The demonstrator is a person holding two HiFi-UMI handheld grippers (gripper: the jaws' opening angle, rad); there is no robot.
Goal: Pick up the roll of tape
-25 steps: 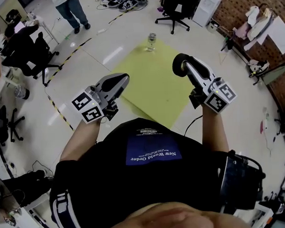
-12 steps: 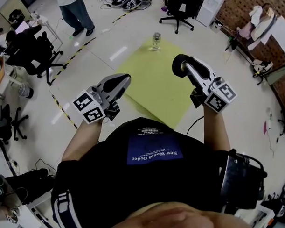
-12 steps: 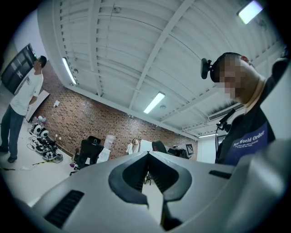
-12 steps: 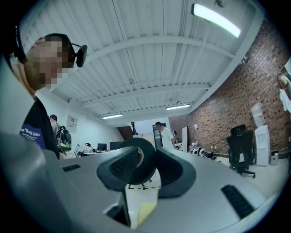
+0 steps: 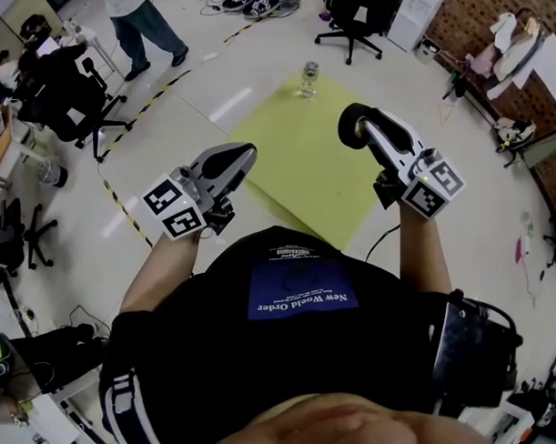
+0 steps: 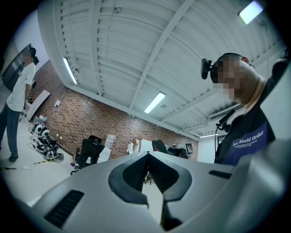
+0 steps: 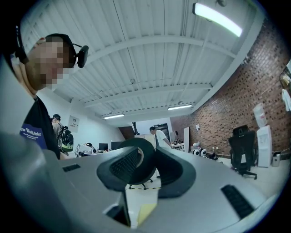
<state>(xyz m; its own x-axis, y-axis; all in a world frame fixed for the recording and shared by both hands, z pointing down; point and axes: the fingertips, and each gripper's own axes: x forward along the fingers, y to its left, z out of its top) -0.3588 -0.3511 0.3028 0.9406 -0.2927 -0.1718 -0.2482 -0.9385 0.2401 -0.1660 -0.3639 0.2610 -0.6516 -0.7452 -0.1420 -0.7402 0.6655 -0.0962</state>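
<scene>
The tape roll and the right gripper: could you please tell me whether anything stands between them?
Nothing visible does. The tape roll sits between the jaws of the right gripper, which are closed on it, and it is held in the air above the yellow mat.

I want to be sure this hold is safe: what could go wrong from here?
1. The roll of tape is pinched only near the tips of the right gripper, high above the floor, so a jolt could let it slip out.
2. If it drops, it may roll off the yellow mat or hit the bottle at the mat's far edge.
</scene>
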